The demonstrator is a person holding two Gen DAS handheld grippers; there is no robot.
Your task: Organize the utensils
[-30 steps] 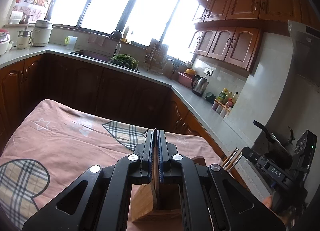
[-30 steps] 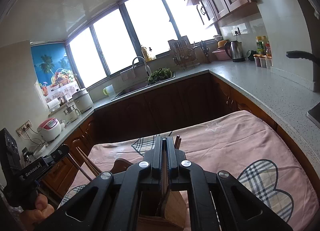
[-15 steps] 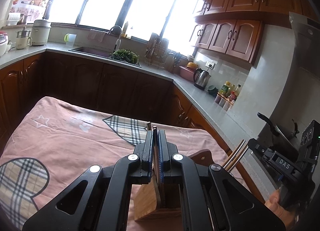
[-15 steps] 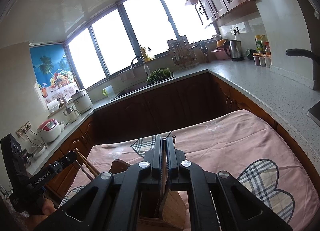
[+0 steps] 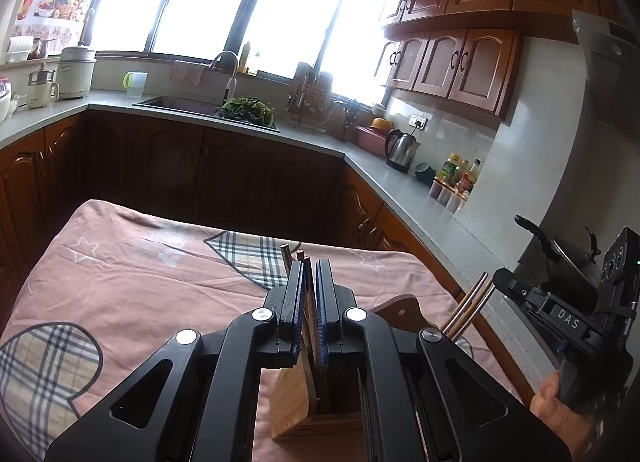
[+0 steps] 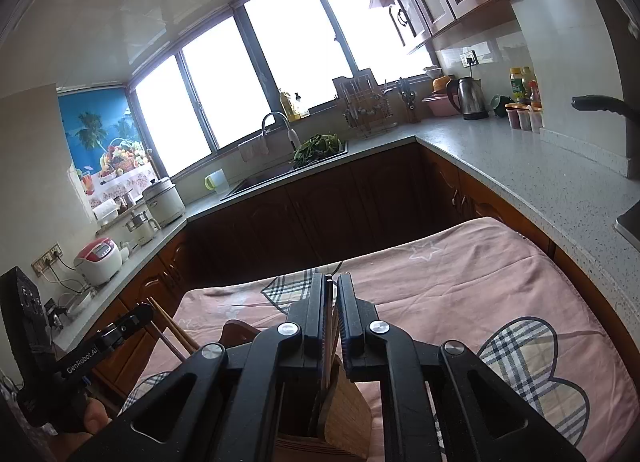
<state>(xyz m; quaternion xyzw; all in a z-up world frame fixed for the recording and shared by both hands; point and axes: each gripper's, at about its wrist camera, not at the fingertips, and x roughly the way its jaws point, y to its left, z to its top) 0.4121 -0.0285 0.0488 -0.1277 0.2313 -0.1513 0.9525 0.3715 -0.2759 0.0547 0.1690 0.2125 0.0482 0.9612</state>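
**Left wrist view.** My left gripper (image 5: 310, 264) hangs over the wooden holder (image 5: 292, 402), which stands on the pink tablecloth (image 5: 140, 282). Its jaws are opening. The left chopsticks (image 5: 309, 294) stand between the pads, leaning toward one side with a gap on the other, so I judge they are no longer clamped. Their lower ends run down into the holder's dark opening. More stick tips show just beyond the jaws; I cannot tell whether these belong to the same bundle. At the right edge my right gripper (image 5: 504, 282) shows, with the right chopsticks (image 5: 468, 310) slanting down from it toward the holder.

**Right wrist view.** The right gripper (image 6: 332, 278) is also above the holder (image 6: 344, 402), and its jaws are opening too. The right chopsticks (image 6: 329, 322) stand between the pads with daylight beside them, and drop into the compartment below. At the left edge the left gripper (image 6: 140, 314) shows with its chopsticks (image 6: 172, 326) angled downward.

**Progress.** I judge both bundles delivered and the release under way on both sides. What remains is to free the jaws fully and lift clear without dragging the sticks out. No loose utensil shows on the visible cloth; the near side of the table is hidden by the grippers.
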